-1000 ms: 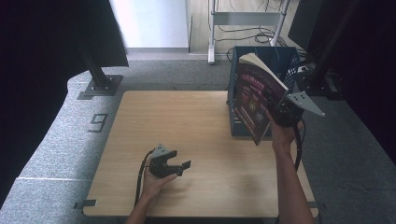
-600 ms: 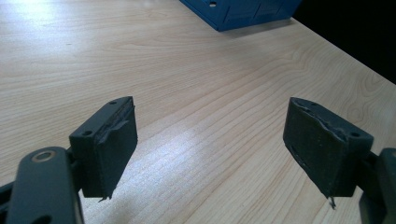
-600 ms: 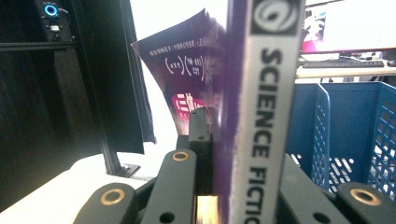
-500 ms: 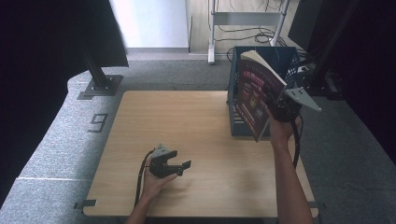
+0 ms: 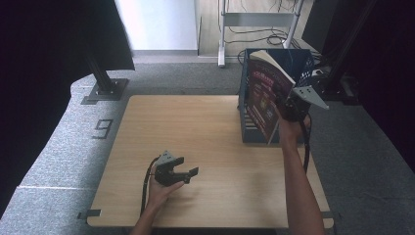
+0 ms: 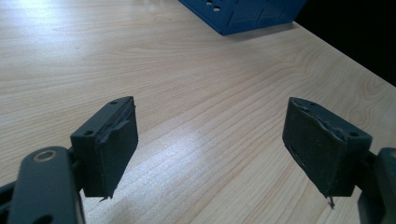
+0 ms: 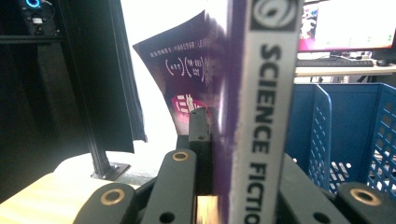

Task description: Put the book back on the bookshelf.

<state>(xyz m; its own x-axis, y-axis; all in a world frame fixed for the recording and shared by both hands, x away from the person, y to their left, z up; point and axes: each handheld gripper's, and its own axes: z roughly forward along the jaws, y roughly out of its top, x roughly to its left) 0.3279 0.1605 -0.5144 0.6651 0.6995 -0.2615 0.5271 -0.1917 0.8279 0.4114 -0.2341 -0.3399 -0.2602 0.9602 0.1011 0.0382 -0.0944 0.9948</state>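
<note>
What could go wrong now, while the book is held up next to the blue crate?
1. The right hand-held gripper clamps the book near its spine only, and the cover bows outward, so the book may swing or slip.
2. The book hangs tilted beside the blue crate; a corner might catch the crate wall.
3. The left hand-held gripper rests open on the table, too far away to steady anything.

table [image 5: 210, 127]: wooden | carpet [image 5: 58, 147]: grey, marked 9 | monitor [image 7: 348, 23]: lit
</note>
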